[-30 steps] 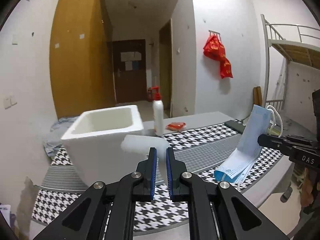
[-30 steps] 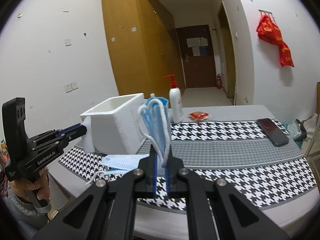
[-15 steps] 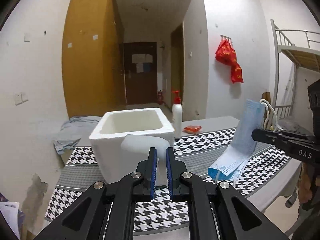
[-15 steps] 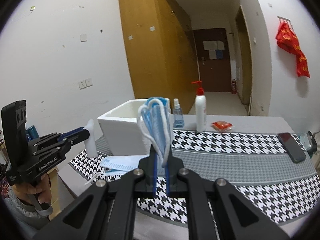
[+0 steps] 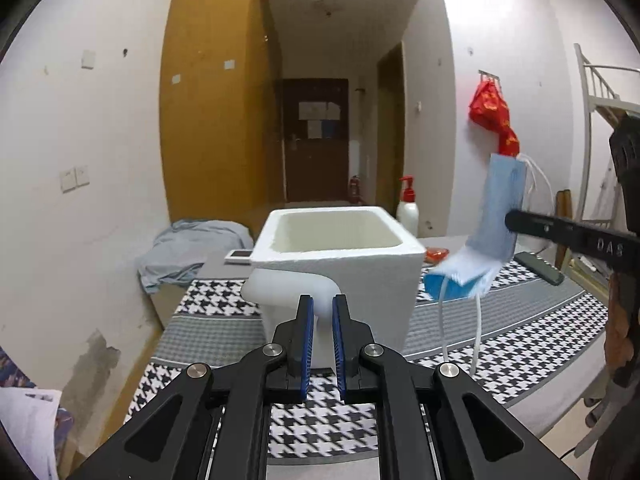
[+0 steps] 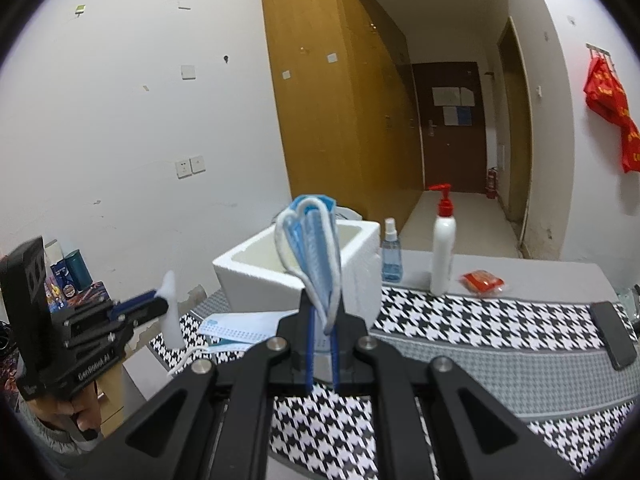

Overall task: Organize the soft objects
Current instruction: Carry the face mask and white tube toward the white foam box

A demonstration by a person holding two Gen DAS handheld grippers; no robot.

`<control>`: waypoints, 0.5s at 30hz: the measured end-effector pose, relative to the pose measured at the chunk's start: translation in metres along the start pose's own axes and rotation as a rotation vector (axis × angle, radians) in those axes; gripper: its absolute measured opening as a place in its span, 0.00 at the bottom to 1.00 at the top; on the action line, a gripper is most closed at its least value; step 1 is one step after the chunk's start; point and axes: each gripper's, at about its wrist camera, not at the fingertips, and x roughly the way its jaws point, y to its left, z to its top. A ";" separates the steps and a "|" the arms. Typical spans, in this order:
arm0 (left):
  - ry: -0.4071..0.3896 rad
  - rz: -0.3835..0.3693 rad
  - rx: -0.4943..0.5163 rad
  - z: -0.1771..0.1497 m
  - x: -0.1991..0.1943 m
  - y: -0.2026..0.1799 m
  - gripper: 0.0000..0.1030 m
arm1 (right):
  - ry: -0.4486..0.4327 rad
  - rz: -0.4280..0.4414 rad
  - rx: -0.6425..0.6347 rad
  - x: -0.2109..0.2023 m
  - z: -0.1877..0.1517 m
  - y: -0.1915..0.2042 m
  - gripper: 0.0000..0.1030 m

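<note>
My left gripper (image 5: 320, 312) is shut on a white foam piece (image 5: 288, 288), held in the air in front of the white foam box (image 5: 336, 248). In the right wrist view the left gripper (image 6: 160, 304) holds the foam piece (image 6: 172, 308) at the left, off the table's front corner. My right gripper (image 6: 322, 312) is shut on a stack of blue face masks (image 6: 312, 248), held upright above the table. In the left wrist view the masks (image 5: 484, 232) hang to the right of the box, ear loops dangling. Another mask (image 6: 236, 328) lies flat on the table by the box (image 6: 280, 268).
A white pump bottle (image 6: 442, 256), a small blue spray bottle (image 6: 391, 256) and a red packet (image 6: 482, 282) stand behind the box. A black phone (image 6: 614, 334) lies at the right on the houndstooth tablecloth (image 6: 460, 336). A crumpled grey cloth (image 5: 188, 248) lies to the left.
Both grippers have risen and pulled back from the table. The masks now hang higher and nearer the box's right side. The foam piece stays gripped, now lined up in front of the box.
</note>
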 end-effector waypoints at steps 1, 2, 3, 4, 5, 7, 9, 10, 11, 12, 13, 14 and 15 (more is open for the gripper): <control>0.003 0.005 -0.002 -0.001 0.001 0.002 0.10 | 0.001 0.002 -0.004 0.005 0.004 0.001 0.09; 0.005 0.011 -0.004 -0.002 0.002 0.004 0.10 | 0.002 0.006 -0.006 0.008 0.006 0.003 0.09; 0.007 0.016 -0.004 -0.002 0.003 0.005 0.10 | 0.004 0.012 -0.006 0.011 0.008 0.004 0.09; 0.009 0.020 -0.005 -0.003 0.004 0.007 0.10 | 0.006 0.019 -0.006 0.015 0.011 0.005 0.09; 0.012 0.027 -0.009 -0.004 0.006 0.009 0.10 | 0.008 0.025 -0.008 0.018 0.014 0.006 0.09; 0.018 0.031 -0.017 -0.005 0.009 0.013 0.10 | 0.006 0.028 -0.016 0.024 0.019 0.009 0.09; 0.019 0.033 -0.024 -0.006 0.012 0.018 0.10 | 0.007 0.035 -0.023 0.030 0.025 0.012 0.09; 0.019 0.036 -0.027 -0.006 0.012 0.019 0.10 | 0.008 0.037 -0.025 0.033 0.028 0.013 0.09; 0.019 0.038 -0.031 -0.007 0.013 0.021 0.10 | 0.008 0.038 -0.027 0.036 0.031 0.014 0.09; 0.019 0.040 -0.032 -0.007 0.013 0.022 0.10 | 0.009 0.039 -0.028 0.039 0.033 0.015 0.09; 0.019 0.041 -0.033 -0.007 0.014 0.024 0.10 | 0.011 0.041 -0.027 0.043 0.036 0.016 0.09; 0.019 0.044 -0.033 -0.008 0.014 0.025 0.10 | 0.013 0.042 -0.026 0.046 0.038 0.016 0.09; 0.020 0.045 -0.033 -0.007 0.015 0.025 0.10 | 0.014 0.042 -0.027 0.049 0.040 0.017 0.09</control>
